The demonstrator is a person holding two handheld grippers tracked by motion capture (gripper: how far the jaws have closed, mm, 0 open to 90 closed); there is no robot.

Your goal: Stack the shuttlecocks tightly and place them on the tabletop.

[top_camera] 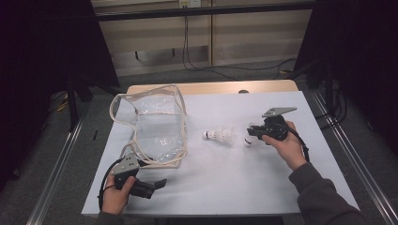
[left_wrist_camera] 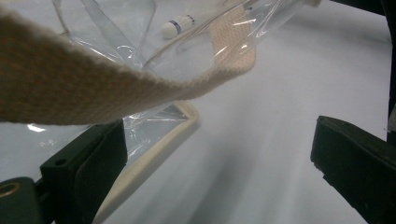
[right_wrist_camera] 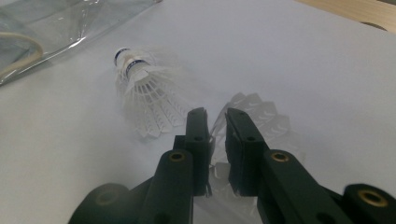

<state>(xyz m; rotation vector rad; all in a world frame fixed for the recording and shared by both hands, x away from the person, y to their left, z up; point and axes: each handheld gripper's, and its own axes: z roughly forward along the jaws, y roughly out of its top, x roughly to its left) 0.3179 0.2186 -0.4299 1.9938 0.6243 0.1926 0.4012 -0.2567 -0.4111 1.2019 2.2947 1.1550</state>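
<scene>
Near left: left gripper [top_camera: 159, 183] lies low on the white table [top_camera: 225, 187], held in the person's left hand [top_camera: 114, 197], jaws spread wide with nothing between them. One jaw sits just beside the near edge of the clear bag [top_camera: 155, 126]; a cream strap [left_wrist_camera: 93, 93] of that bag crosses above the jaws in the left gripper view.

Middle right: right gripper [top_camera: 249, 132], in the right hand [top_camera: 288, 145], points left. Its jaws stand a narrow gap apart, straddling the feather skirt of a shuttlecock [right_wrist_camera: 261, 121] lying on the table; whether the pads press on the feathers I cannot tell.

Just left of it lies a second shuttlecock [top_camera: 220, 136] on its side, cork pointing left towards the bag, feathers towards the gripper.

Far left: the bag spreads flat, cream-trimmed, reaching towards the far table edge.
</scene>
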